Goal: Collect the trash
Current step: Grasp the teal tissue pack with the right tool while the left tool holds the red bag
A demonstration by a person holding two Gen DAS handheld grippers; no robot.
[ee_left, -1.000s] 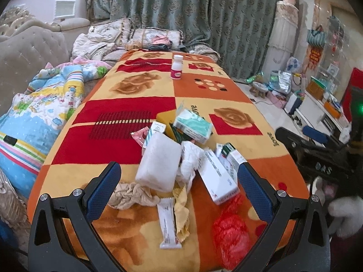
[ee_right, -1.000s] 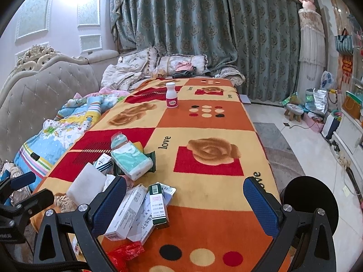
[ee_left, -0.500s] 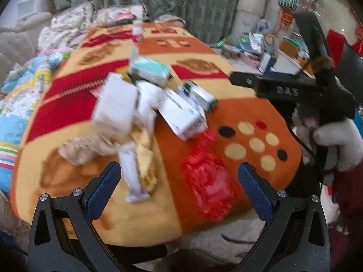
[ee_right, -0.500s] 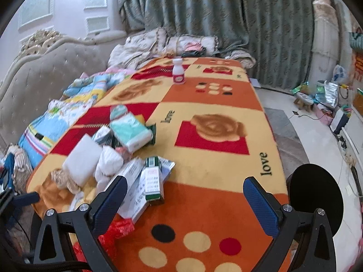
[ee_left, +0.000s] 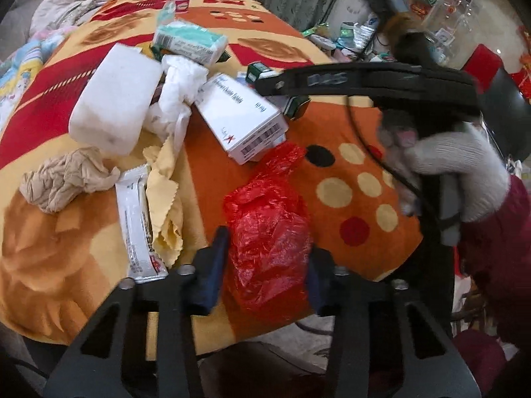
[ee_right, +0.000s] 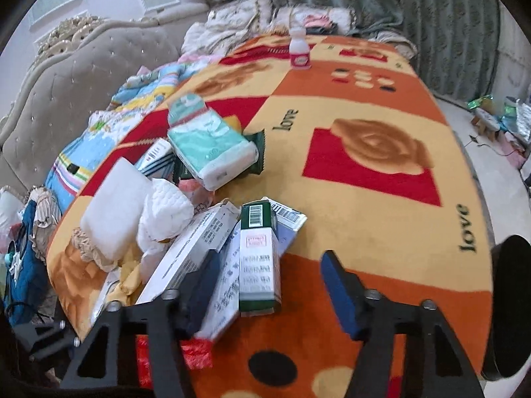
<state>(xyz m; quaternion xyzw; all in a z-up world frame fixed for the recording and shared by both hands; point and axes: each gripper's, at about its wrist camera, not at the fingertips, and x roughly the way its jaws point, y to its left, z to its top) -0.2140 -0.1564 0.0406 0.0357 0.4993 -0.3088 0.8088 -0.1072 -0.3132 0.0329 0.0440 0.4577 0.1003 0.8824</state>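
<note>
Here, a long table draped in a patterned blanket [ee_right: 381, 225] of orange, red and yellow runs away toward green curtains [ee_right: 365, 0], with a tufted grey sofa [ee_right: 76, 76] along its left side. Trash lies heaped at the table's near left end. Largest is a white foam block [ee_left: 116, 96], its long axis running near to far, with a mint-green tissue pack [ee_left: 190, 41] beyond it lying crosswise. A white carton [ee_left: 242, 119] lies on a diagonal, its barcode end pointing near and right; crumpled white tissue [ee_left: 181, 86] sits between carton and block. A crumpled red plastic bag [ee_left: 268, 232] sprawls near the table's front edge, long axis near to far. Left of it lie a yellow cloth [ee_left: 166, 195], a white wrapper [ee_left: 137, 222] lengthwise, and a beige paper wad [ee_left: 64, 177].

The left gripper [ee_left: 267, 262] has just been closing its jaws, the red bag between them; whether the pads press it cannot be told. The right gripper [ee_right: 268, 285], held by a gloved hand [ee_left: 454, 172], has likewise been narrowing, jaws apart around a green-and-white box [ee_right: 258, 255] whose long axis points away, barcode end far; the right pad stands clear of it. A small white bottle [ee_right: 300, 51] stands upright at the far end.
</note>
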